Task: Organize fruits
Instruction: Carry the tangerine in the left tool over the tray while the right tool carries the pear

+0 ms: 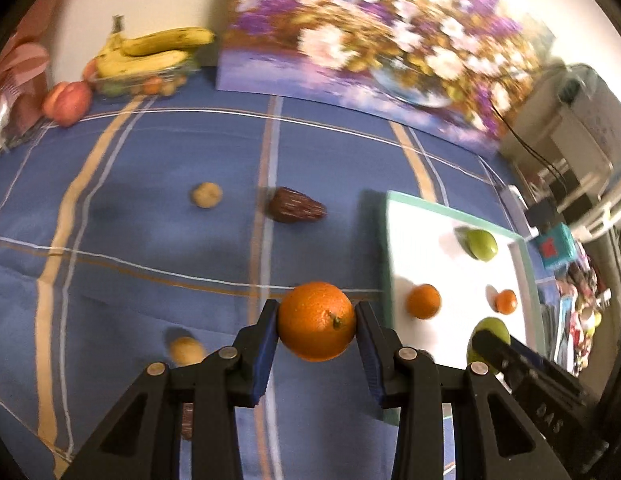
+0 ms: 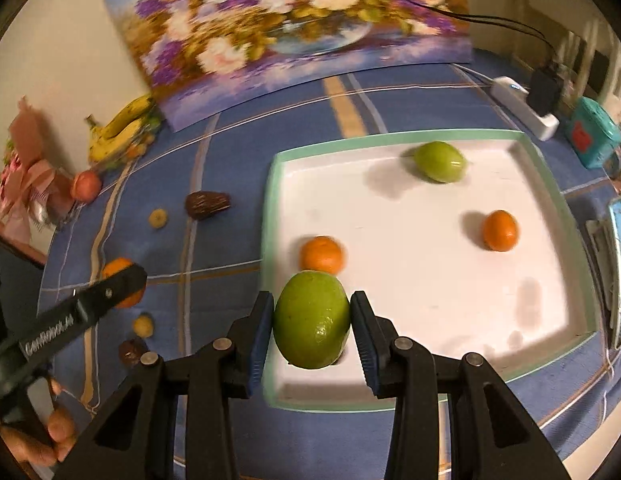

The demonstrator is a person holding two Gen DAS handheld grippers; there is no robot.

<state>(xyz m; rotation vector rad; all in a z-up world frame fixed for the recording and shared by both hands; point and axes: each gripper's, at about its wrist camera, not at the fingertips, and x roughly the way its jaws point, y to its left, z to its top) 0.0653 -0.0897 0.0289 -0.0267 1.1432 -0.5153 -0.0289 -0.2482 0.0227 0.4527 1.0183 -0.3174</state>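
My left gripper (image 1: 316,322) is shut on an orange (image 1: 316,320) and holds it above the blue cloth, left of the white tray (image 1: 418,248). My right gripper (image 2: 312,320) is shut on a large green fruit (image 2: 312,318) over the tray's near left corner (image 2: 270,360). In the tray lie a green fruit (image 2: 440,161) at the back, a small orange (image 2: 321,255) at the left and another small orange (image 2: 499,230) at the right. The left gripper with its orange (image 2: 122,280) shows at the left of the right wrist view.
On the cloth lie a dark brown fruit (image 1: 294,210), a small tan fruit (image 1: 206,195), another tan one (image 1: 186,350) and a dark one (image 2: 131,352). Bananas in a clear bowl (image 1: 150,56) and a peach (image 1: 68,102) stand far left. A flower painting (image 1: 370,40) leans behind.
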